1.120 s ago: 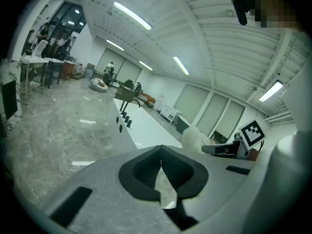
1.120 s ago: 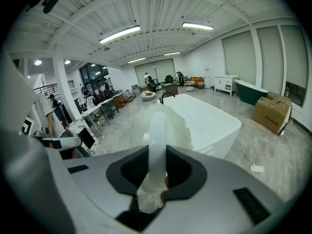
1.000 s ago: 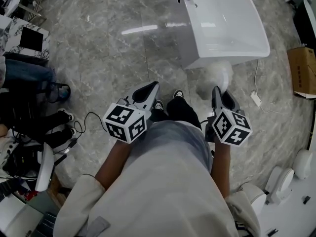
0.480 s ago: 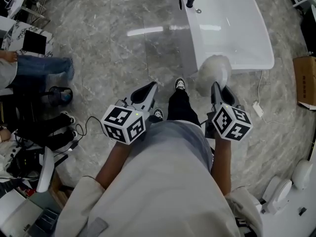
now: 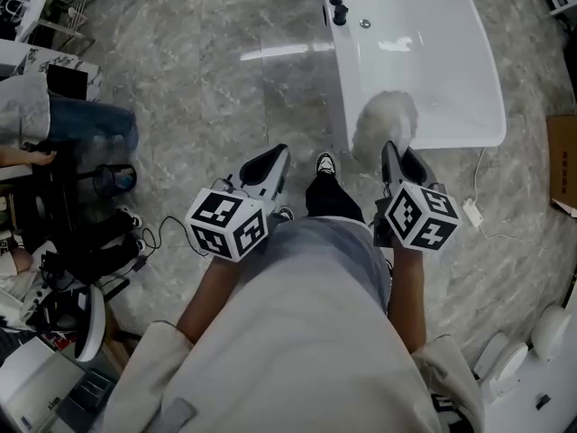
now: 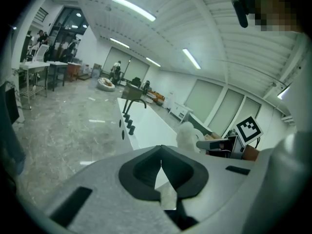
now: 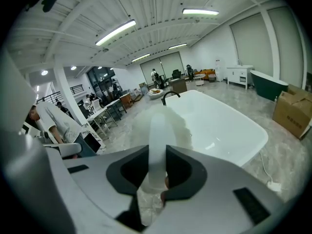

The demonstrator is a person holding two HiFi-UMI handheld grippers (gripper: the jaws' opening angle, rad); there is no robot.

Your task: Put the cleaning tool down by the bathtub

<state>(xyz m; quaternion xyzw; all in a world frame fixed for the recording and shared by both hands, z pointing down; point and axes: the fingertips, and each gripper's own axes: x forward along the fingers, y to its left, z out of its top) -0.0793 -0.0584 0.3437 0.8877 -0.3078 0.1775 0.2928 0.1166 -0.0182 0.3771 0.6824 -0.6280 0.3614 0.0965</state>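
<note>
Duster (image 7: pixel 157 128) in right tongs (image 7: pixel 157 150), left tongs (image 6: pixel 161 161) closed

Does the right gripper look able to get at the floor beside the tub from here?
Probably yes. The right gripper, shut on the duster, hovers at the tub's near end, and the floor along its left side lies bare.

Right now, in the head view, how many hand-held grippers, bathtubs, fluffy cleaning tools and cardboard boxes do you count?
Hand-held grippers: 2 (left hand-held gripper, right hand-held gripper)
White bathtub: 1
Fluffy white cleaning tool: 1
Cardboard box: 1
Total: 5
</note>
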